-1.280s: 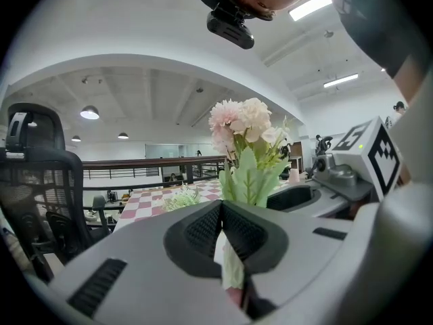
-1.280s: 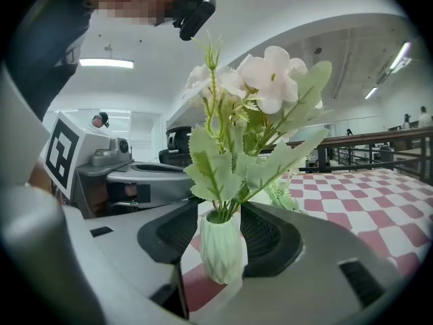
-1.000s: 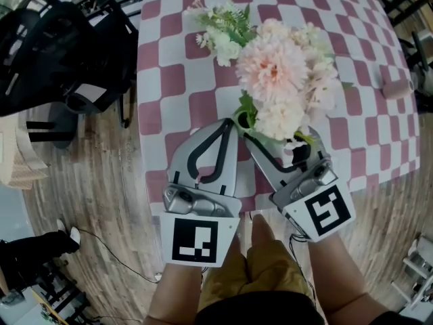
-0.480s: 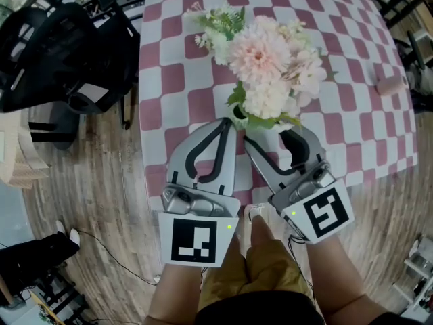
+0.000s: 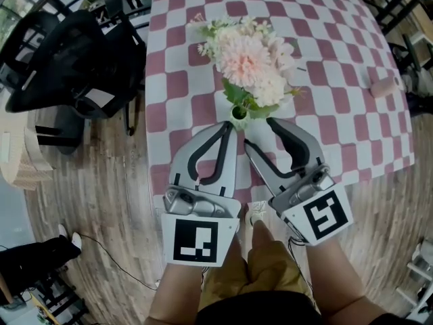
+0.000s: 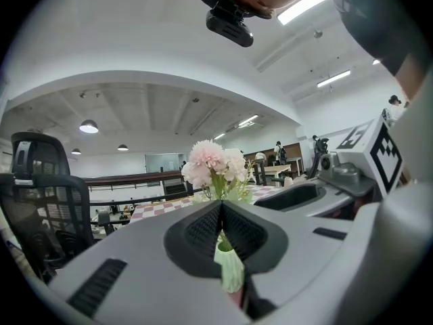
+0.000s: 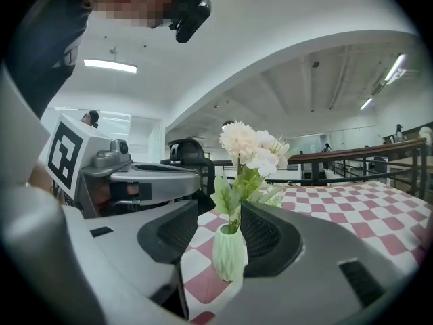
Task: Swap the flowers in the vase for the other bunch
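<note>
A small pale green vase (image 5: 238,114) stands on the checked table (image 5: 325,114) near its front edge and holds a bunch of pink and cream flowers (image 5: 252,59). A second bunch of white and green flowers (image 5: 215,31) lies on the cloth just beyond it. My left gripper (image 5: 229,124) is shut, with its tips just short of the vase (image 6: 230,269). My right gripper (image 5: 260,133) is open and empty beside the vase. In the right gripper view the vase (image 7: 229,252) shows upright in the gap between the jaws, a little ahead of the gripper (image 7: 220,215).
A black office chair (image 5: 67,53) stands left of the table over the wooden floor (image 5: 101,202). A small tan roll (image 5: 383,87) lies near the table's right edge. The person's knees are right under the grippers.
The pink bunch has come down from close under the camera and now sits in the vase. The right gripper's jaws, earlier hidden under the blooms, now stand open and clear. The left gripper stayed put.
</note>
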{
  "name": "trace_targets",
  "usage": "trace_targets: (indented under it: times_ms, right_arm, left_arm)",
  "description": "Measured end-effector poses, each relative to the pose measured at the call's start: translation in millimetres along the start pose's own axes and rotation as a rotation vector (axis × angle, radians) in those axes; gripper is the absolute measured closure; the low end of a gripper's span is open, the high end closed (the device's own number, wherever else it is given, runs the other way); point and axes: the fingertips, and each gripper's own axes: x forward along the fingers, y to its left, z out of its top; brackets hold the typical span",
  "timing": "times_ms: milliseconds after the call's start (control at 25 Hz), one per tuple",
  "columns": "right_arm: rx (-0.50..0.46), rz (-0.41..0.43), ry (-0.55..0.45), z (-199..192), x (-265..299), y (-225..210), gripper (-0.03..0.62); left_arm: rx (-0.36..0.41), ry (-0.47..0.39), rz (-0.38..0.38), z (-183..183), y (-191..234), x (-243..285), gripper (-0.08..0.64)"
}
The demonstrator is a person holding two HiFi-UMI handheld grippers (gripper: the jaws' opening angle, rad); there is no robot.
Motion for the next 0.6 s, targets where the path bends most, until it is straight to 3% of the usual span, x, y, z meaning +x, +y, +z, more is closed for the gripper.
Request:
trace_targets:
  times_ms: [600]
  right_arm:
    - [-0.06,-0.018,-0.062,53.7,-24.3,6.3,0.405]
  left_arm:
    - [0.106,-0.026,-0.011,47.4,-0.7,-19.7,0.551]
